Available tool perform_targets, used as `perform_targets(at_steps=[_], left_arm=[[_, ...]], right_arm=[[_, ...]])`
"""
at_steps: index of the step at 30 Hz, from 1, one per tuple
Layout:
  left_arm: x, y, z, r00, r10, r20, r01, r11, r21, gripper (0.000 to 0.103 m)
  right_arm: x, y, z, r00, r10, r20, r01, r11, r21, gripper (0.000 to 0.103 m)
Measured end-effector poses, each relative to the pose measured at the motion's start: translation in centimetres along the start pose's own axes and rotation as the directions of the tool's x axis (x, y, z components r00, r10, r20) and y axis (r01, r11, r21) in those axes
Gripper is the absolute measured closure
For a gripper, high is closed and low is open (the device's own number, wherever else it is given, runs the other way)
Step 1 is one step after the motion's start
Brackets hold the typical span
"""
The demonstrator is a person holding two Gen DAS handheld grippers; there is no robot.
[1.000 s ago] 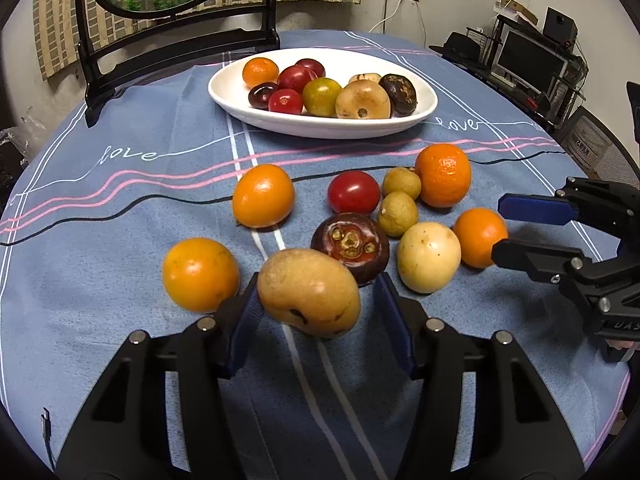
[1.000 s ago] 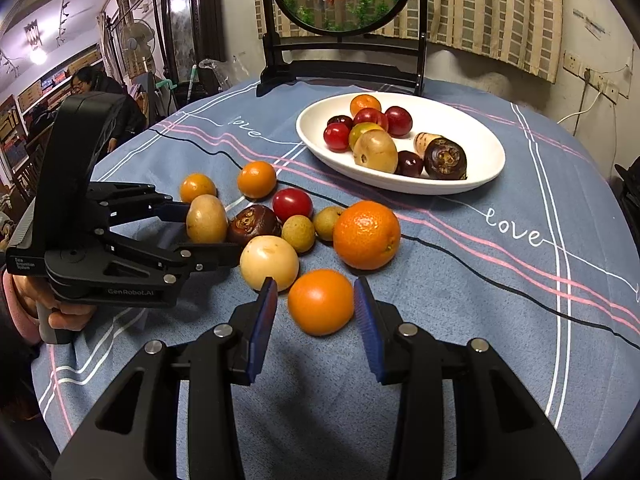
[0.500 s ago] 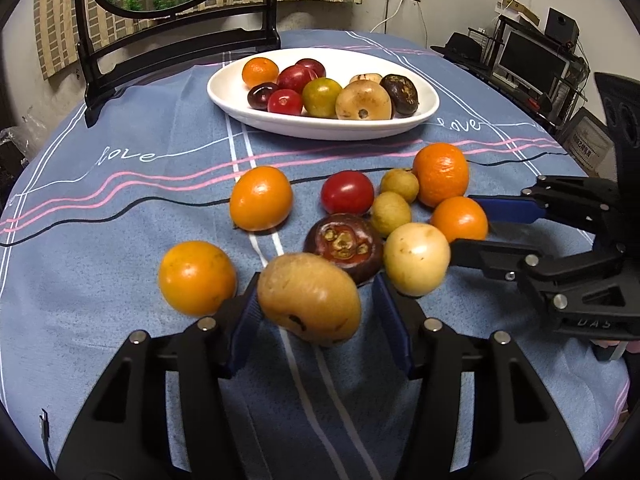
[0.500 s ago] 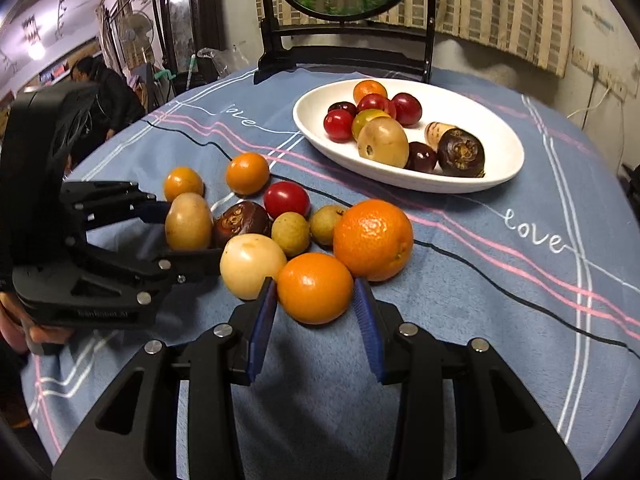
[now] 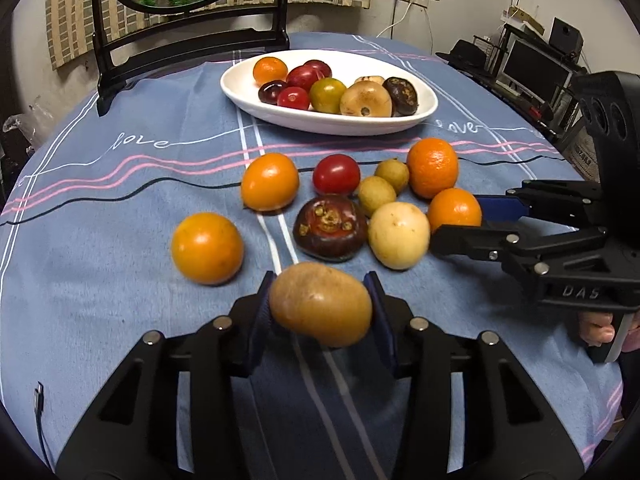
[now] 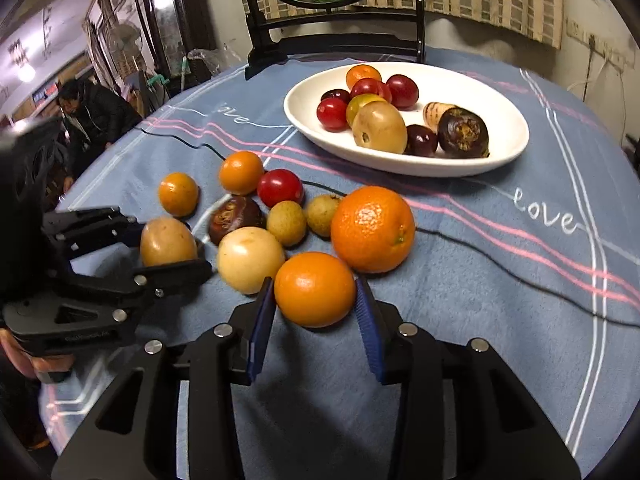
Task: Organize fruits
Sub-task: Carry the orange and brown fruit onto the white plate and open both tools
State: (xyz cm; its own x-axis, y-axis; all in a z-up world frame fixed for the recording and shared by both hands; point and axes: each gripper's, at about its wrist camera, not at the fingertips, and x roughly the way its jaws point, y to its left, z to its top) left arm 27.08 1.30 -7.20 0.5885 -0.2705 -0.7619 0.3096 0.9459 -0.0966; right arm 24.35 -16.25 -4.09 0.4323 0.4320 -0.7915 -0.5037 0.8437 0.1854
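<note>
My left gripper [image 5: 320, 304] is shut on a brown oval fruit [image 5: 320, 308] and holds it just above the blue tablecloth; it also shows in the right wrist view [image 6: 166, 242]. My right gripper [image 6: 316, 300] is open around a small orange [image 6: 315, 289], its blue pads close to both sides of it. That orange also shows in the left wrist view [image 5: 454, 208]. A white oval plate [image 5: 400, 124] with several fruits stands at the back. Loose fruits lie in between: a big orange [image 6: 372, 228], a pale yellow fruit [image 6: 250, 259], a dark mangosteen [image 5: 330, 227], a red tomato [image 5: 336, 174].
Two more oranges [image 5: 207, 247] [image 5: 270, 181] and two small greenish fruits [image 5: 376, 196] lie on the cloth. A black wooden stand [image 5: 192, 52] stands behind the plate. A person [image 6: 92, 116] is beyond the table's left edge.
My right gripper has moved forward so the small orange now sits between its pads. My left gripper has lifted the brown fruit a little and turned toward the plate.
</note>
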Motion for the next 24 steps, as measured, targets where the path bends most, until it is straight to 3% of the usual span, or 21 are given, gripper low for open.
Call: perform_targets(at_steps=[9,13,21,24], left_arm=[[-1.4,0.4,-0.1,0.998,-0.038,0.046,0.040,0.998,-0.055,0.058],[-2.4,0.6,1.2,0.994,-0.086,0.069,0.090,0.994,-0.069,0.058],[-0.2,0.8,10.6,0.991,-0.039,0.126,0.047,0.997,-0.066,0.058],[2.3,1.7,14.6,0.992,-0.017,0.126,0.030,0.994,-0.102,0.058]], right_arm=[[-1.8,0.0,-0.3,0.997,-0.020,0.074,0.020,1.000,0.003,0.063],[-3.8,-1.0,0.6,0.985,-0.015,0.170,0.007,0.999,0.049,0.063],[-3.1,-6.0,6.7,0.940,-0.133,0.314,0.074,0.978,0.194,0.063],[-1.0,-7.9,8.9,0.942,-0.147,0.301,0.077,0.969,0.233,0.063]])
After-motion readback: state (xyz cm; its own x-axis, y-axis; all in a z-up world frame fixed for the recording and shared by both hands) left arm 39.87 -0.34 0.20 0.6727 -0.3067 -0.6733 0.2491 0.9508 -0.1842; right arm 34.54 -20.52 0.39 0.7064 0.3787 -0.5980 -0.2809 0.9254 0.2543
